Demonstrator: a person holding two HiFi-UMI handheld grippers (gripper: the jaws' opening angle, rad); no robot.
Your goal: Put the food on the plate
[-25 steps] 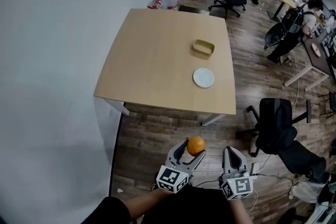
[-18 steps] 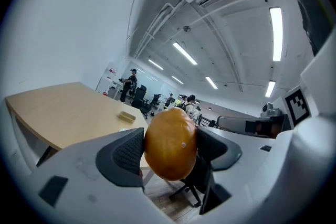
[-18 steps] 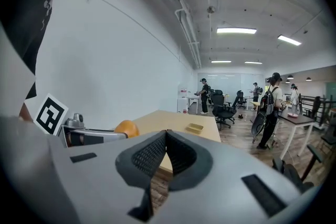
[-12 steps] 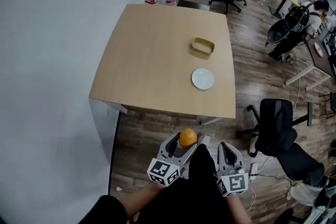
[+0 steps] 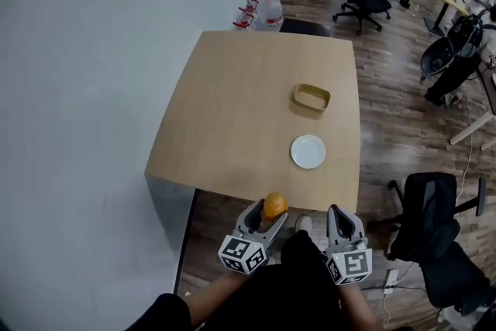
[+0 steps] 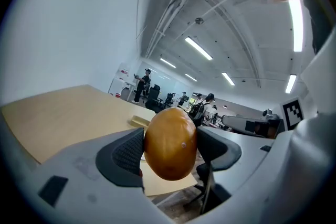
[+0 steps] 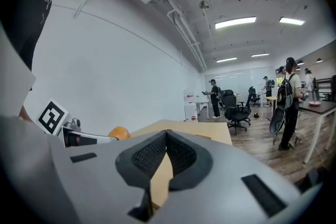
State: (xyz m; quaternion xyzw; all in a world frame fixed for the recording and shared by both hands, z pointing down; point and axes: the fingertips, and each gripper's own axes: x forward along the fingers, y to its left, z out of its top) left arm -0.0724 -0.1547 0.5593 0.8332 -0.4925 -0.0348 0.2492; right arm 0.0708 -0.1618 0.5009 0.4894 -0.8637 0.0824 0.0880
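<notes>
Orange (image 6: 170,143) sits clamped in left hand-held gripper (image 5: 269,215).

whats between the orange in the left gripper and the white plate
Only bare tabletop. The head view shows plain wood from the orange, at the table's near edge, to the plate.

The food is a round, smooth orange fruit (image 5: 274,205), whole, with one small pale spot on its skin. It is pinched at its two sides between the dark ribbed fingers (image 6: 128,152) of the left gripper (image 5: 269,215), in the air just at the near edge of the light wooden surface (image 5: 232,112). The small round white plate (image 5: 308,152) lies flat on this surface, close to the same near edge, toward its right side.
</notes>
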